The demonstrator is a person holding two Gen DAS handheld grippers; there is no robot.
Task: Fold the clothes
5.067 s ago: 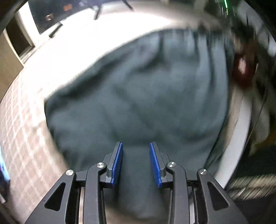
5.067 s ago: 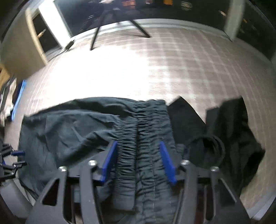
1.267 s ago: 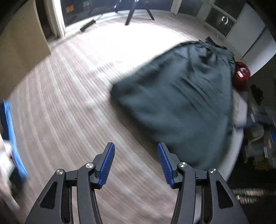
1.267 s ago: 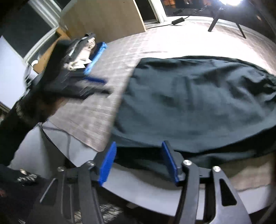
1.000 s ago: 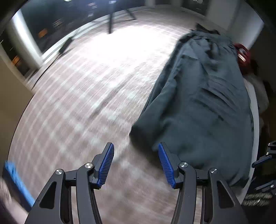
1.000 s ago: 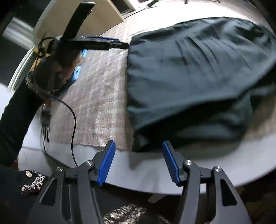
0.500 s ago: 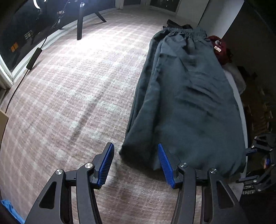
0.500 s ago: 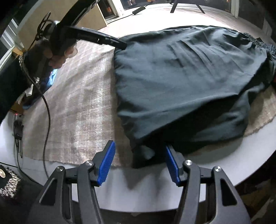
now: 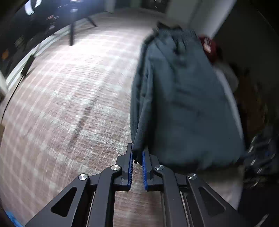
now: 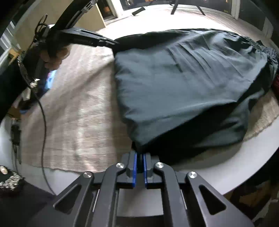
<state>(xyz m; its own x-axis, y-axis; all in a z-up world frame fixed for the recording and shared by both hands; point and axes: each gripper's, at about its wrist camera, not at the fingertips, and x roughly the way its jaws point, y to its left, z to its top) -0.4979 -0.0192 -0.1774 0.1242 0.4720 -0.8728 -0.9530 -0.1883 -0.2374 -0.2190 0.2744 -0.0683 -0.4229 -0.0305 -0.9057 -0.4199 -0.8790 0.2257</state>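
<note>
Right wrist view showing, spread over a pale checked cloth [image 10: 73, 122] on the white round bench [image 10: 218, 174], dark folded trousers [image 10: 183, 83] lying flat, gathered waistband at the far right. Lying beyond the waistband in the left wrist view, a red item [image 9: 207, 46], blurred. Standing at the far edge, tripod legs [image 10: 176, 7]. Trailing down the left side of the cloth, a black cable [image 10: 43, 122]. Pinching the near hem corner, right tool [image 10: 139, 163], blue pads having just been closing on the fabric. Pinching the far hem corner, left tool [image 9: 137, 159], jaws likewise having just been closing, with dark cloth caught between them; seen from the right wrist with a hand [image 10: 54, 55] gripping its handle. Blocking neither corner: bare cloth beside both.
</note>
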